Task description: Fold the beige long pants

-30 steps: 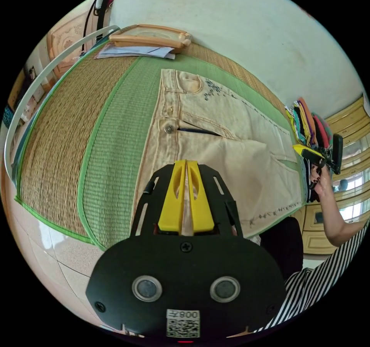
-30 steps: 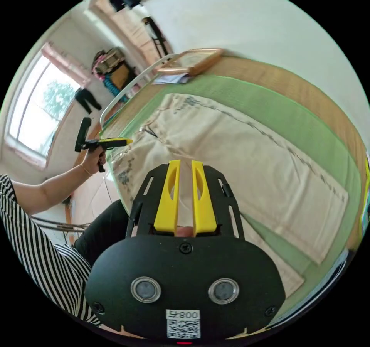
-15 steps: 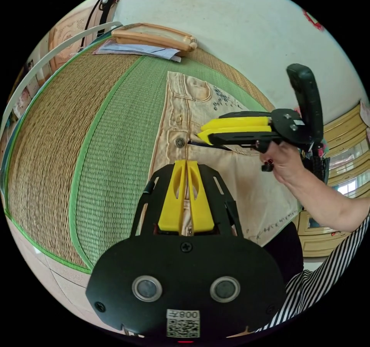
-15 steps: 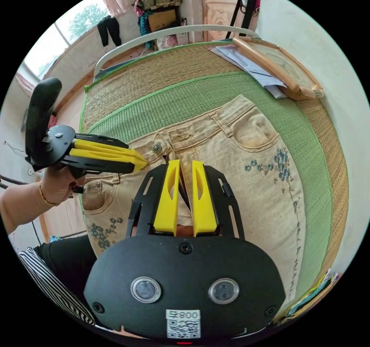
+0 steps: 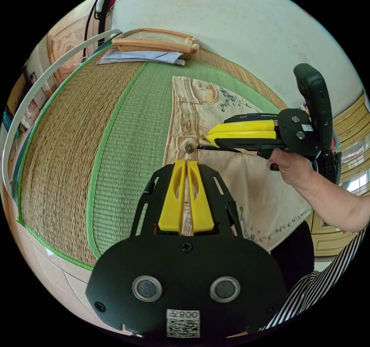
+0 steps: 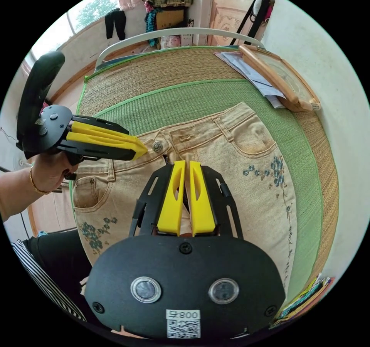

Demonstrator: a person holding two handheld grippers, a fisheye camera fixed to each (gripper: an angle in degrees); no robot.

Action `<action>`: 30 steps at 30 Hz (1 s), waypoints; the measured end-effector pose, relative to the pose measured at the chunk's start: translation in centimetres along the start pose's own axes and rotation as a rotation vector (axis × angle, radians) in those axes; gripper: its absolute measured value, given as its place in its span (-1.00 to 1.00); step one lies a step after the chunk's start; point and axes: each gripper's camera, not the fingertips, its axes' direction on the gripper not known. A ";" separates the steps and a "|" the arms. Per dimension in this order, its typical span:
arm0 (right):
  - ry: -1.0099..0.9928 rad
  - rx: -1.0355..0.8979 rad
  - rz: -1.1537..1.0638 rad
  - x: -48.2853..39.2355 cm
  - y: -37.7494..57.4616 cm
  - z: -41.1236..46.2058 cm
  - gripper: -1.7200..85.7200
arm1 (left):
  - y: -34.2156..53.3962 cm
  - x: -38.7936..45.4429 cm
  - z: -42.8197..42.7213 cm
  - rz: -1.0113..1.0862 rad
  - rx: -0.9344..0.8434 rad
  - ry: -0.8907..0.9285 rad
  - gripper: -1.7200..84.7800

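Note:
The beige long pants (image 5: pixel 246 177) lie flat, front up, on a green mat (image 5: pixel 127 150), waistband towards the mat's middle. Their metal button (image 5: pixel 189 148) sits just past the tips of my left gripper (image 5: pixel 186 162), whose jaws are together over the waistband. My right gripper (image 5: pixel 208 138) reaches in from the right, its tip at the open fly beside the button. In the right gripper view the pants (image 6: pixel 239 177) show blue flower embroidery. There the right gripper (image 6: pixel 184 163) is shut over the fly, and the left gripper (image 6: pixel 143 151) touches the waistband beside the button (image 6: pixel 157 145). I cannot tell whether either pinches cloth.
A wooden frame (image 6: pixel 281 81) and papers (image 5: pixel 135 56) lie at the mat's far end by the wall. A white rail (image 6: pixel 169 32) runs along the far edge. Folded colourful clothes (image 6: pixel 304 297) are stacked near the pants' legs. The person's dark-clad leg (image 5: pixel 293 250) is at the near edge.
The right gripper swung in from the pants' leg end to the fly, and its jaws have closed. The left gripper has edged forward to the waistband button.

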 end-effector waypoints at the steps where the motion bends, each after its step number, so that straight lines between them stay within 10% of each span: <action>1: -0.015 0.006 0.016 0.5 -0.2 0.1 -0.93 | 0.0 0.0 0.1 0.003 0.002 -0.003 -0.95; 30: -0.596 0.319 0.396 16.6 4.2 4.2 -0.95 | -1.0 -1.6 -0.3 -0.007 -0.053 -0.033 -0.92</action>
